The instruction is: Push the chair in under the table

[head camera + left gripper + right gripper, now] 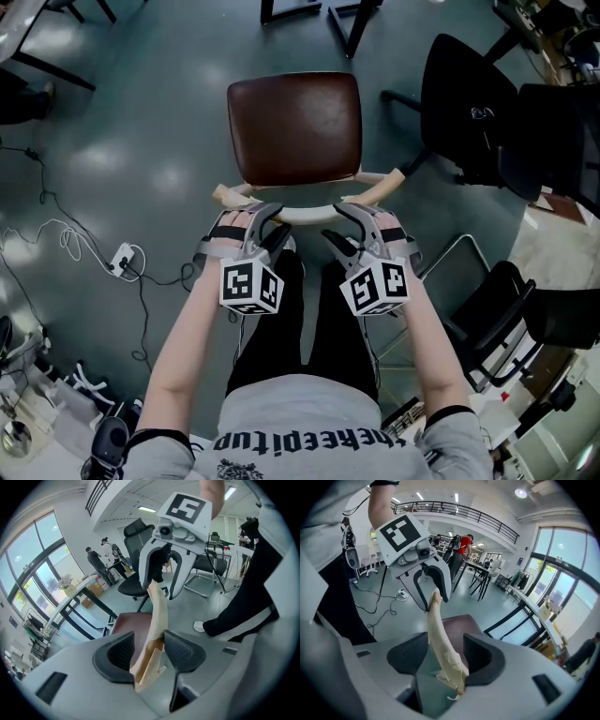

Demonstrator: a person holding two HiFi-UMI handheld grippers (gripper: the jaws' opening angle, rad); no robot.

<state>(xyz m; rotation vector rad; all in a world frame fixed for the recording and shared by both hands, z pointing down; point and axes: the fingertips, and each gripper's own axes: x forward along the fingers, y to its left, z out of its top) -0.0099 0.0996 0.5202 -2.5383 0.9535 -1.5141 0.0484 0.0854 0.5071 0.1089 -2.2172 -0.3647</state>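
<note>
The chair has a brown padded seat and a curved cream backrest rail, just in front of my legs. My left gripper straddles the rail's left part and my right gripper its right part. In the left gripper view the rail runs up between the spread jaws of the left gripper, close to the right pad with a gap on the other side. In the right gripper view the rail likewise stands between the wide jaws of the right gripper. Neither gripper clamps it.
Black office chairs crowd the right side. Dark table legs stand beyond the chair at the top. A power strip with cables lies on the grey floor at the left. A long table shows behind the seat.
</note>
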